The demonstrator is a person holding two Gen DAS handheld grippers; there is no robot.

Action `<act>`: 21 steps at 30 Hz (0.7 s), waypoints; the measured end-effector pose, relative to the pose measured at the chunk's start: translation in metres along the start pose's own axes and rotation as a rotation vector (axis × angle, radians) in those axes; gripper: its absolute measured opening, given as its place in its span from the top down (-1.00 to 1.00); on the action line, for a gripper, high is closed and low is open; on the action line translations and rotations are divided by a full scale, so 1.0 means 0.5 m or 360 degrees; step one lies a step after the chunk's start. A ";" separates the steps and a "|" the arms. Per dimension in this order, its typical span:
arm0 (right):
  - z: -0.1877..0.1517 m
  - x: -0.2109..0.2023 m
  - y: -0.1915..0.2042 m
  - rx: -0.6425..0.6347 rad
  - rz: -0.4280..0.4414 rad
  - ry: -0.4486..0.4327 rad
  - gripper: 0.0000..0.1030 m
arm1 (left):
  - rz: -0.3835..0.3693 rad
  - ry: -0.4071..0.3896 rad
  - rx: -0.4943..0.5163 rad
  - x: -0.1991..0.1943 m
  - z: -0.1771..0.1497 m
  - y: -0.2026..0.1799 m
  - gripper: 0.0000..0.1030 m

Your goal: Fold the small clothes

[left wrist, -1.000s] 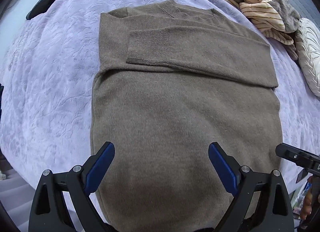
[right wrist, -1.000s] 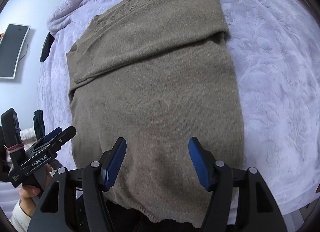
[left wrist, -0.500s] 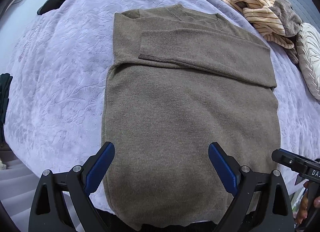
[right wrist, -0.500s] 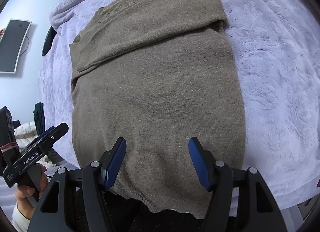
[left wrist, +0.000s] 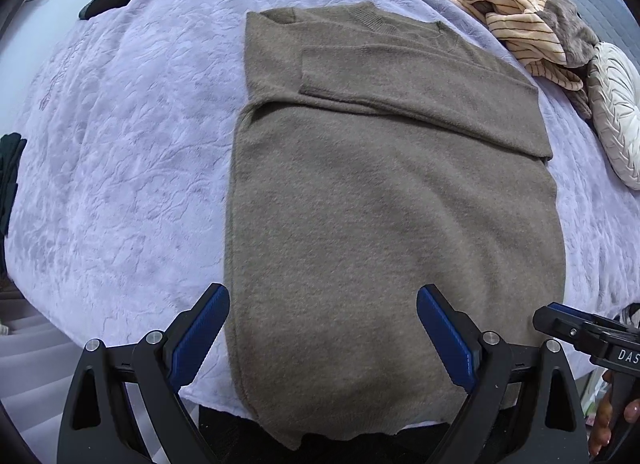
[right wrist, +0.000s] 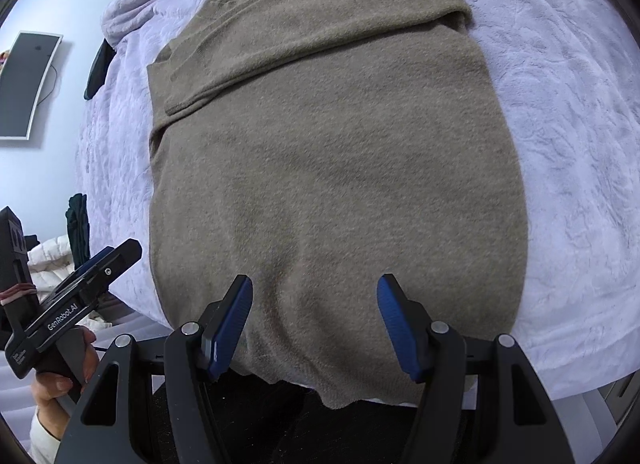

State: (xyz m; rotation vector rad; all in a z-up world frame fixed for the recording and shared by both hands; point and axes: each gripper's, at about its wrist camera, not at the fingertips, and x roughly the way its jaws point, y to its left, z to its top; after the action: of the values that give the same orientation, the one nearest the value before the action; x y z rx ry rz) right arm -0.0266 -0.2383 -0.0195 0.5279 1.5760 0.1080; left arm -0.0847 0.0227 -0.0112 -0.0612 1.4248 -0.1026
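Sweater (left wrist: 392, 224) now farther right; unmoved

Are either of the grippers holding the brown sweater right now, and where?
Neither. The left gripper and right gripper are both open above the sweater, gripping nothing.

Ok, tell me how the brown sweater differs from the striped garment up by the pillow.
The brown sweater lies spread flat on the lilac bedspread, sleeves folded across its chest; the striped garment sits crumpled in a heap. The brown sweater is plain, one colour; the striped garment is cream with dark thin stripes. The brown sweater's hem overhangs the bed's near edge; the striped garment lies at the far side. Neither is held.
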 end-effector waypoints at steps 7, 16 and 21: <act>-0.046 0.029 0.037 -0.0012 -0.0036 0.0026 -0.33 | -0.0011 0.0036 0.0016 0.015 -0.049 0.042 -0.85; -0.128 0.059 0.052 0.0032 -0.0070 0.0039 -0.33 | -0.0030 0.0071 0.0038 0.024 -0.123 0.081 -0.85; -0.166 0.058 0.052 0.0073 -0.0071 0.0003 -0.33 | -0.0034 0.0056 0.0063 0.017 -0.148 0.096 -0.85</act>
State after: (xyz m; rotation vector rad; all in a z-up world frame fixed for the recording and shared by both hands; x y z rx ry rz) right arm -0.0993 -0.1834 -0.0287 0.5285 1.5944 0.0387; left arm -0.1549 0.0708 -0.0353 -0.0418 1.4569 -0.1500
